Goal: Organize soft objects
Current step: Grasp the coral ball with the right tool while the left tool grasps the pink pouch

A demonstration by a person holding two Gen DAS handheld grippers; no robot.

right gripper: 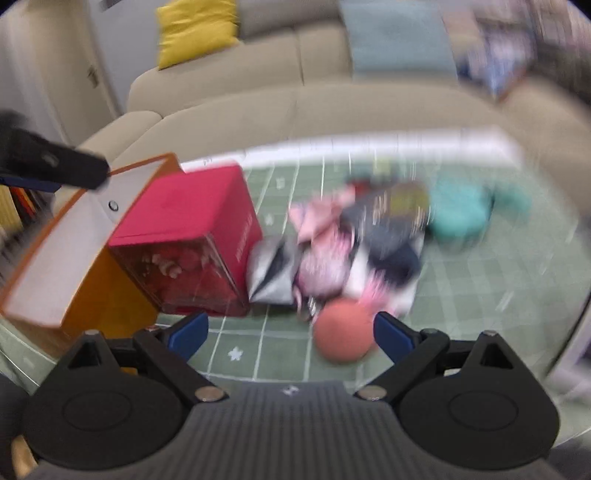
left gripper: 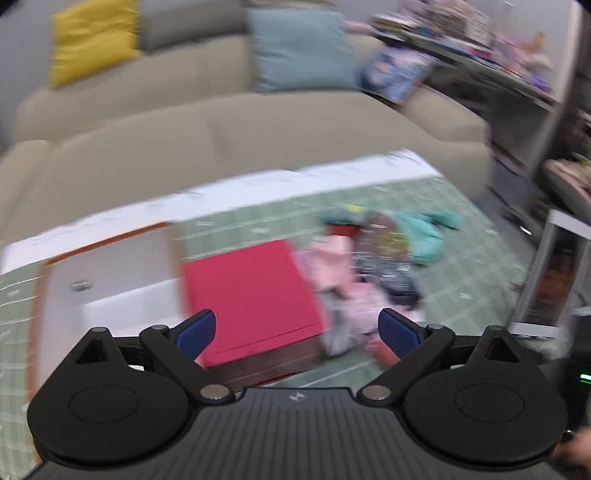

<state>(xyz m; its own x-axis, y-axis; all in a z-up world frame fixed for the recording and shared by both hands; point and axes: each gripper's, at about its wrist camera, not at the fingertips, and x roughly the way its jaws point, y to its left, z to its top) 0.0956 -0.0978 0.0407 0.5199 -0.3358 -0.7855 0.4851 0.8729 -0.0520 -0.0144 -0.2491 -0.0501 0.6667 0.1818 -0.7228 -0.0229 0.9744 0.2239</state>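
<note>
A blurred pile of soft things (right gripper: pixel 354 254) lies on the green checked table cover (right gripper: pixel 480 295): pink, dark patterned and grey pieces, a teal one (right gripper: pixel 458 210) at the right, and an orange-red ball (right gripper: pixel 343 332) at the near edge. The pile also shows in the left wrist view (left gripper: pixel 369 266). A red box (right gripper: pixel 192 221) stands left of the pile; it shows in the left wrist view (left gripper: pixel 247 295) too. My right gripper (right gripper: pixel 291 332) is open and empty, just in front of the ball. My left gripper (left gripper: pixel 297 330) is open and empty above the red box.
An orange-edged open box (right gripper: pixel 55 258) stands left of the red box. A beige sofa (right gripper: pixel 295 107) with yellow (right gripper: pixel 195 29) and pale blue (right gripper: pixel 399 37) cushions runs behind the table. Cluttered shelves (left gripper: pixel 498 48) and a white unit (left gripper: pixel 554 273) stand at the right.
</note>
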